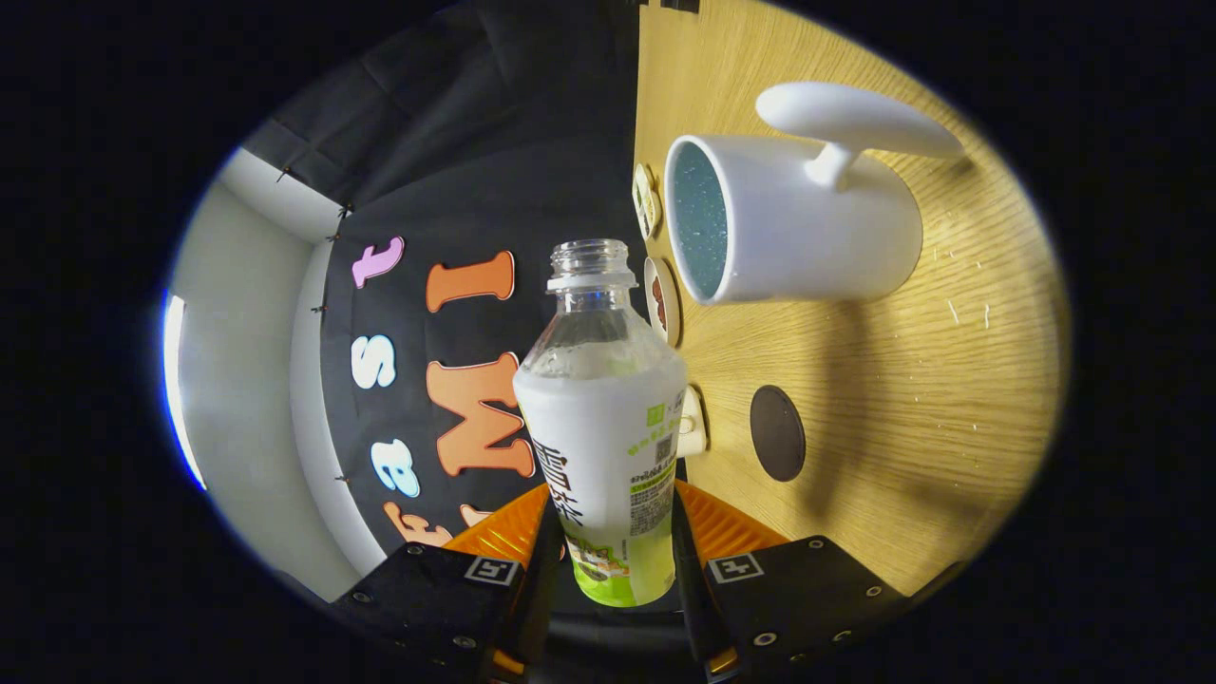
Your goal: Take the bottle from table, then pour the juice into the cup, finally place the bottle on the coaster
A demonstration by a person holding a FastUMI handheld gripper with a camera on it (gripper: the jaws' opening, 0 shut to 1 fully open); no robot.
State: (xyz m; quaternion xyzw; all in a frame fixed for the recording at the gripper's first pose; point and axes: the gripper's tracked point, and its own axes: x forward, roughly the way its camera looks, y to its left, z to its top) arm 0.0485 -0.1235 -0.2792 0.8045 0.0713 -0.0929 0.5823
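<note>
While both fingers clamp the uncapped bottle (608, 418), the gripper (613, 560) lies rolled sideways beside the cup (798, 233).

You have a clear bottle (601, 418) with a white label fading to green at its base, marked with black characters. The cup (793, 223) is white outside, speckled teal inside. The coaster (777, 432) is dark brown, the table (950, 399) light wood-grained.
</note>
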